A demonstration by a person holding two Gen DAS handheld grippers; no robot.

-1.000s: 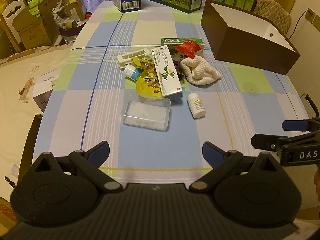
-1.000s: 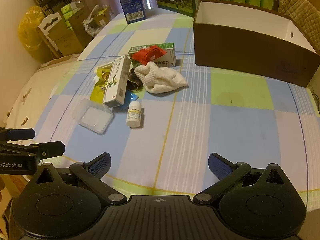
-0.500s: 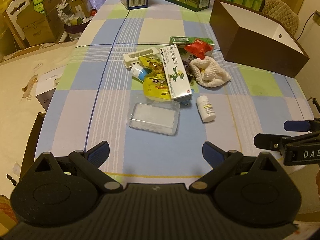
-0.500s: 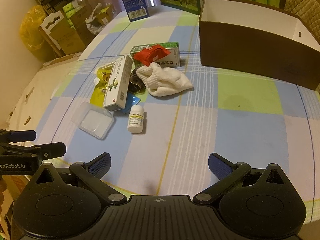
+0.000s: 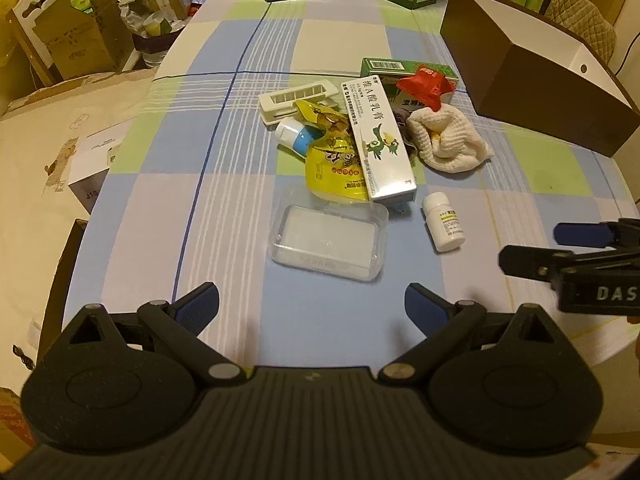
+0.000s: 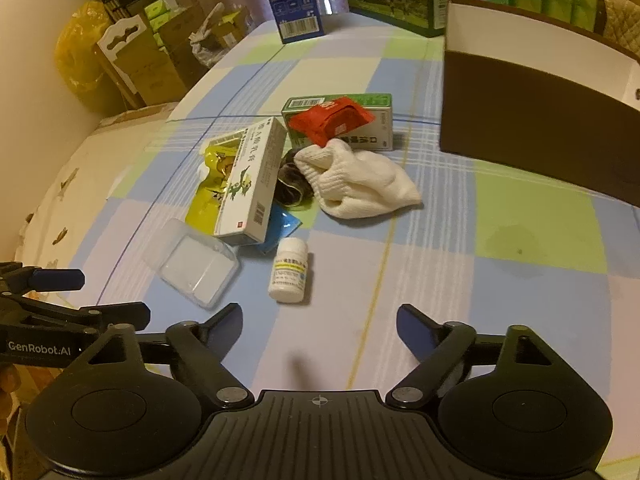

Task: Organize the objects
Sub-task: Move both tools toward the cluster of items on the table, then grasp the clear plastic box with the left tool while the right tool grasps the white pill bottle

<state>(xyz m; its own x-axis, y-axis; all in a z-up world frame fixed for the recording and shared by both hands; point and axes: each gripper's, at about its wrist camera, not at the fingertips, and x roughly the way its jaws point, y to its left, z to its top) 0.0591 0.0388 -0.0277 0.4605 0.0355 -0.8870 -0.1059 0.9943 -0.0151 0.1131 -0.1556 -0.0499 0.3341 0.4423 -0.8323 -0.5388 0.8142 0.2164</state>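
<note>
Both tools hover low over the near edge of a table (image 5: 152, 184) covered with a blue, green and white checked cloth. The left hand-held gripper (image 5: 312, 306) has its blue-padded fingers spread wide apart with nothing between them; the right hand-held gripper (image 6: 319, 326) is likewise spread and empty, and each tool shows at the edge of the other's view. A cluster of small things lies mid-table. Nearest is a clear plastic tray (image 5: 330, 238); just to its right a small white pill bottle (image 6: 289, 270) lies on its side, apart from the rest. Behind the tray a long white medicine box (image 5: 378, 140) rests tilted over a yellow snack pouch (image 5: 330, 160), with a white-capped blue tube (image 5: 294, 136) and a white slotted holder (image 5: 298, 98) beyond. A crumpled white knitted cloth (image 6: 360, 180) lies to the right of the long box, touching a red packet (image 6: 330, 120) that sits on a green carton (image 6: 376, 114). Farther right, well apart from the cluster, stands an open brown box with a white interior (image 6: 532, 128). Tall cartons stand at the far edge.
</note>
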